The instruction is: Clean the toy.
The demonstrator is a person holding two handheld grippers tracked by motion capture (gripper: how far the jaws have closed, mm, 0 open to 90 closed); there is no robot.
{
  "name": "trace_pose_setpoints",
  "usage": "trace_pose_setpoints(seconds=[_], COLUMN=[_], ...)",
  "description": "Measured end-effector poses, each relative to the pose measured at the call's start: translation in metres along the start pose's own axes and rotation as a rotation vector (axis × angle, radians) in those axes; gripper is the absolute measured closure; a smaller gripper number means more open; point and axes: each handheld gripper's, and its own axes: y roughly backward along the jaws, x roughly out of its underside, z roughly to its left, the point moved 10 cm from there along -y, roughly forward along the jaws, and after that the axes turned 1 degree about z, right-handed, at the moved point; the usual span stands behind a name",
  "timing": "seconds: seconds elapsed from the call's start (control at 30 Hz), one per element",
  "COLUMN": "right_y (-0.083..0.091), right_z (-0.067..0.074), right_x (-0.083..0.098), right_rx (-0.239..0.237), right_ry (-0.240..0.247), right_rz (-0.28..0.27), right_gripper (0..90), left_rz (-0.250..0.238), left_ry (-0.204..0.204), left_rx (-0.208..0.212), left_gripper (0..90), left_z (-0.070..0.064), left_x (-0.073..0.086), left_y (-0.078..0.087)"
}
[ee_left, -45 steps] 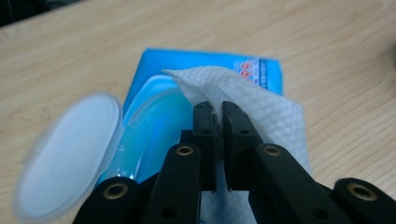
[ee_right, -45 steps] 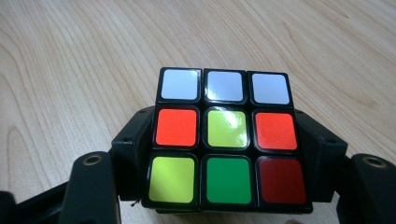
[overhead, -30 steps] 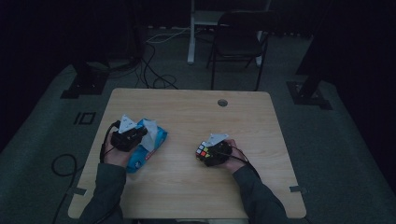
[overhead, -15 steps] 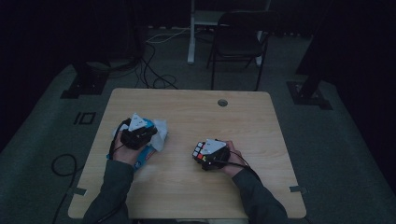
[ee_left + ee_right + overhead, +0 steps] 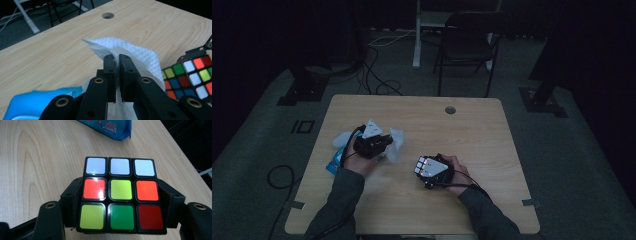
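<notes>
Wipe and cube in hand
Left gripper (image 5: 116, 58) pinches a white textured paper wipe (image 5: 140, 53); right gripper (image 5: 121, 202) clamps a scrambled multicoloured puzzle cube (image 5: 120, 193) above the wooden counter (image 5: 492, 130).

White wipe (image 5: 140, 53) pinched; scrambled cube (image 5: 120, 193) clamped.
</notes>
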Motion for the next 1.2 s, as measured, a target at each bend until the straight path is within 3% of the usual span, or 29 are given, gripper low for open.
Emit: trace_pose_setpoints(seconds=[0.33,0.73,0.97,1.2], right_y=[0.000,0.002,0.004,0.008], right_z=[0.009,0.015,0.016,0.012], right_x=[-0.003,-0.013,-0.016,-0.015], right_rx=[0.014,0.010,0.036,0.090], right_ry=[0.059,0.052,0.081,0.130], right_rz=[0.000,-0.045,-0.055,-0.042], right_gripper=[33.6,33.6,33.6,33.6], left_rz=[-0.001,0.012,-0.005,0.038], left_ry=[-0.031,-0.066,-0.060,-0.063], left_rx=[0.057,0.134,0.201,0.249], left_gripper=[85.6,85.4,85.4,85.2], left_z=[-0.022,-0.054,-0.073,-0.083], left_x=[-0.011,-0.019,-0.026,-0.015], left_y=[-0.014,-0.037,-0.046,-0.057])
